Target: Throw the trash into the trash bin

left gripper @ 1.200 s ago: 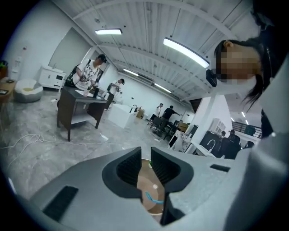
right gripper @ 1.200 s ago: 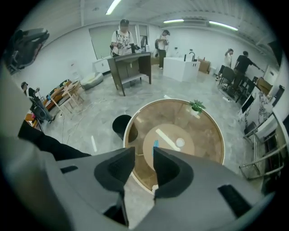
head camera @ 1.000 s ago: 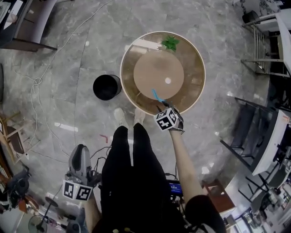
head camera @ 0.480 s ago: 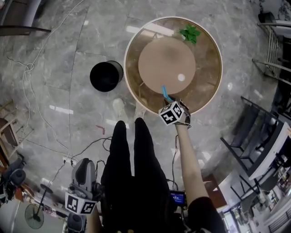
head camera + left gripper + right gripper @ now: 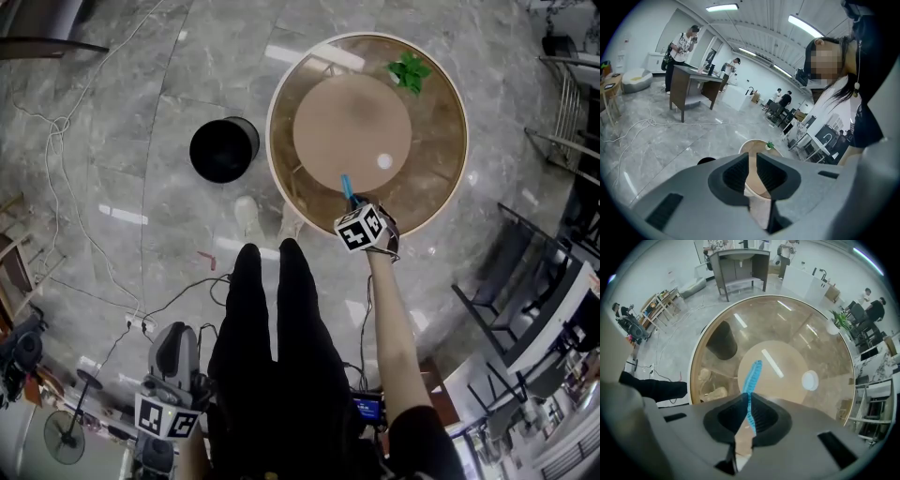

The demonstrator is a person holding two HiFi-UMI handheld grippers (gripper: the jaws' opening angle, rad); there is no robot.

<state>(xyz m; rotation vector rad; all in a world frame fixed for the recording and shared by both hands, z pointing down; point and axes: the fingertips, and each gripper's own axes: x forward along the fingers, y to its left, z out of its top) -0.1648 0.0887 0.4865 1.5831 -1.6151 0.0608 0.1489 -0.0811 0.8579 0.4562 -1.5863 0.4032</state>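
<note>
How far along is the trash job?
Done: nothing binned yet. The blue strip is still on the round table.
In hand: the right gripper is closing its jaws on the strip, pads either side of it.
Left: lift it, carry it to the black bin on the floor beside the table, release. The left gripper is empty.

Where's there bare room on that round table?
The round table is bare across its left half, toward the black trash bin. Busier: green plant at the far-right rim, white disc right of centre, right claw closing on the blue strip at the near edge.
</note>
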